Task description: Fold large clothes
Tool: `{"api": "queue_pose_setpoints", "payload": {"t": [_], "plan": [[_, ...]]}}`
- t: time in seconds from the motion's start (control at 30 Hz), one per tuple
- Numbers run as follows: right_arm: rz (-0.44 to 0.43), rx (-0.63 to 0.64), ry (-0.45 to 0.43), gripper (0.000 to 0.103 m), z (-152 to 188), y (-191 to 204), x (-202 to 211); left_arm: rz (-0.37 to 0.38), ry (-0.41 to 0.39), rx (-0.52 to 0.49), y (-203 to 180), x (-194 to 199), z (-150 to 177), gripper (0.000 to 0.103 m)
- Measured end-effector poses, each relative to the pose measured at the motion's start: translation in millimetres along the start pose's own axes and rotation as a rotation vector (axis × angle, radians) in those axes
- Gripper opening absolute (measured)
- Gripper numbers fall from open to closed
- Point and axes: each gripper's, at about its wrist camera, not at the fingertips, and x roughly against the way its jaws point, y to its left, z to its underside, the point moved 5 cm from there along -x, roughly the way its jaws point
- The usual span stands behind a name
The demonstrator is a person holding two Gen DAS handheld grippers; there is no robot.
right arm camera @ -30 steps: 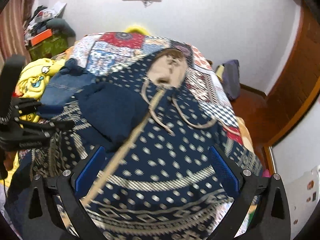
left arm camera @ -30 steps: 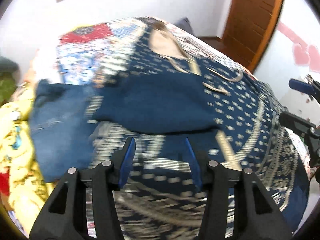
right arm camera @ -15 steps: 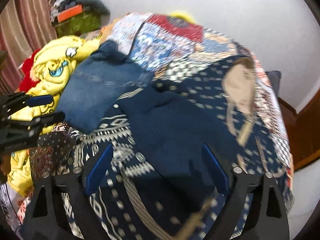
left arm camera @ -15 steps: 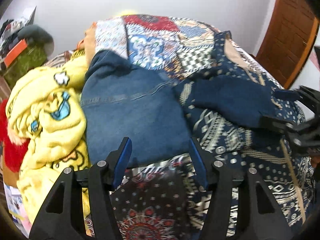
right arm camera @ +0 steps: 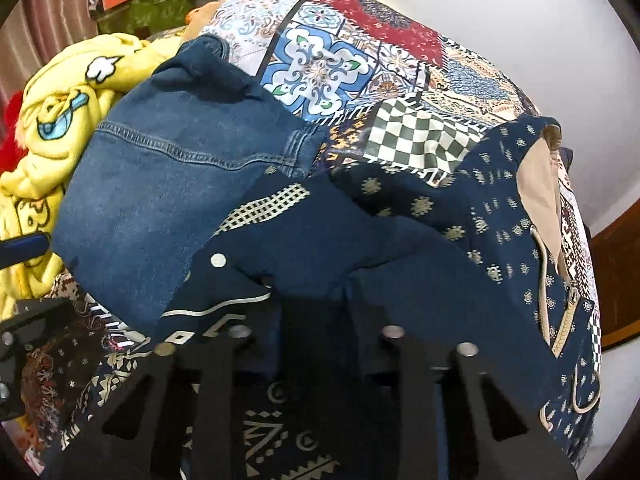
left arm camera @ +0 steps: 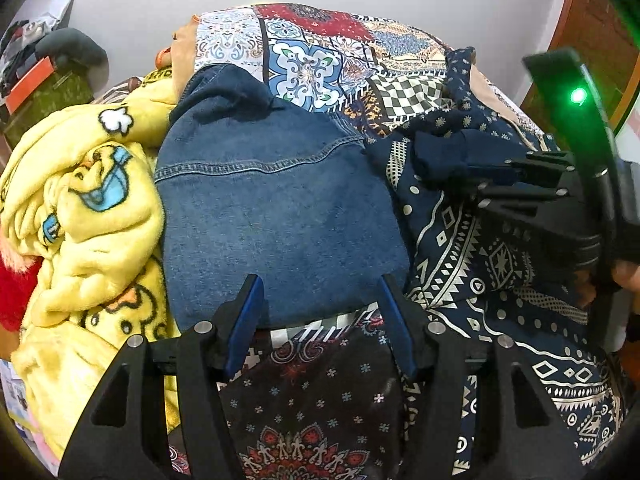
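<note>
A large navy garment (right arm camera: 460, 280) with cream print is spread over the bed, its plain navy sleeve bunched up. My right gripper (right arm camera: 312, 300) is sunk into that bunched navy cloth. Its jaws are closing, close together, with a fold of the fabric pinched between them; the tips are hidden by the cloth. From the left wrist view, the right gripper (left arm camera: 480, 176) sits at the right edge, held by a hand, over the navy garment (left arm camera: 460, 248). My left gripper (left arm camera: 320, 320) hangs open above the lower hem of a folded denim garment (left arm camera: 272, 216), gripping nothing.
A yellow cartoon blanket (left arm camera: 80, 200) is heaped at the left beside something red. A patchwork bedspread (left arm camera: 320, 60) covers the far bed. Dark maroon patterned cloth (left arm camera: 320, 400) lies under my left gripper. A cluttered shelf (left arm camera: 40, 76) stands far left, a wooden door (left arm camera: 592, 20) far right.
Both grippers swung left and lower across the bed. The right jaws went from wide apart to nearly together on the navy cloth. The left gripper moved from the navy garment to the denim.
</note>
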Motion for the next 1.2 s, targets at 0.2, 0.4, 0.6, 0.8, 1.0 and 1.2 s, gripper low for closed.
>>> {"api": "queue_pose_setpoints", "payload": {"t": [0.2,0.4,0.6,0.8,1.0,1.2], "plan": [[-0.064,-0.097,-0.093,0.010,2.7,-29.0,39.4,0.022,-0.014,-0.026,-25.2,7.6,-9.1,0.058],[-0.065,-0.197,-0.213,0.010,20.3,-79.7,111.2,0.034,-0.030,-0.074,-63.2,13.8,-23.0,0.058],[-0.036,-0.309,-0.281,0.010,56.6,-135.4,158.5,0.033,0.008,-0.099,-97.5,-0.5,-26.5,0.058],[-0.001,-0.425,-0.283,0.010,107.8,-183.1,173.6,-0.070,0.087,-0.118,-105.1,-31.7,-12.5,0.058],[0.017,-0.530,-0.219,0.010,161.1,-221.6,160.5,-0.082,0.109,-0.071,-95.8,-41.7,-4.5,0.069],[-0.028,-0.589,-0.116,0.010,201.4,-235.1,130.7,-0.121,0.116,-0.067,-95.9,-45.3,-1.3,0.074]]}}
